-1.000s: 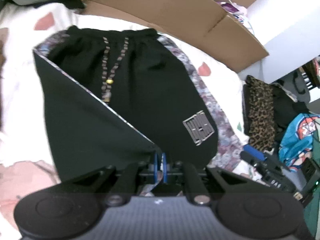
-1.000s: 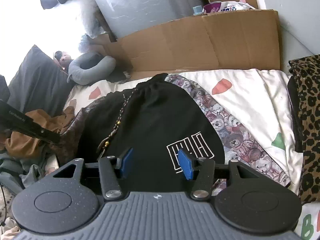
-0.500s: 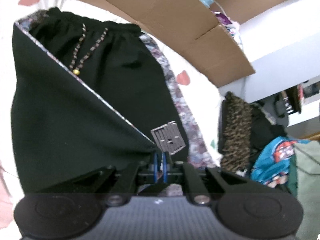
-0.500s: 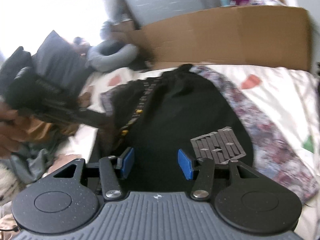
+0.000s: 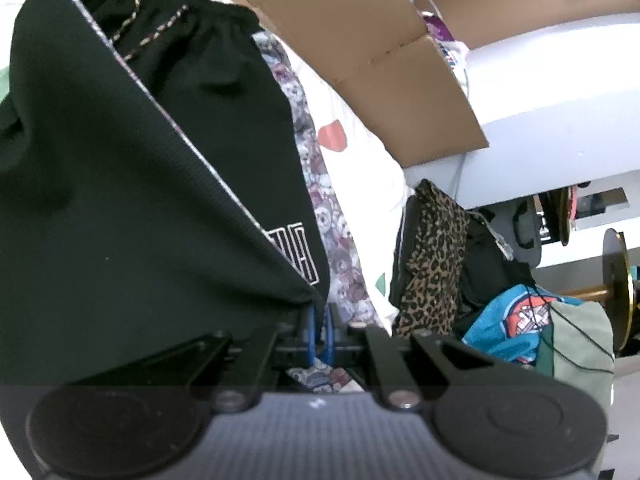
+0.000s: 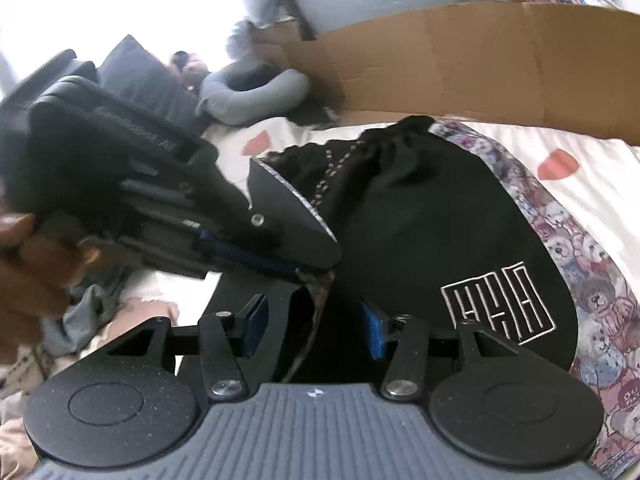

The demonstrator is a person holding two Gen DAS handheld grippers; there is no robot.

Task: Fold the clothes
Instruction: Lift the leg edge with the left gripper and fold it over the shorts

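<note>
The left gripper (image 5: 319, 334) pinches a corner of the black shorts (image 6: 420, 216) on the bed (image 6: 600, 184), and the right gripper (image 6: 314, 326), jaws closing around hanging cloth, should lay it flat.

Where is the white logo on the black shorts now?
In the right wrist view, the white logo sits low on the black shorts, right of the right tongs, beside the bear-print stripe.
</note>
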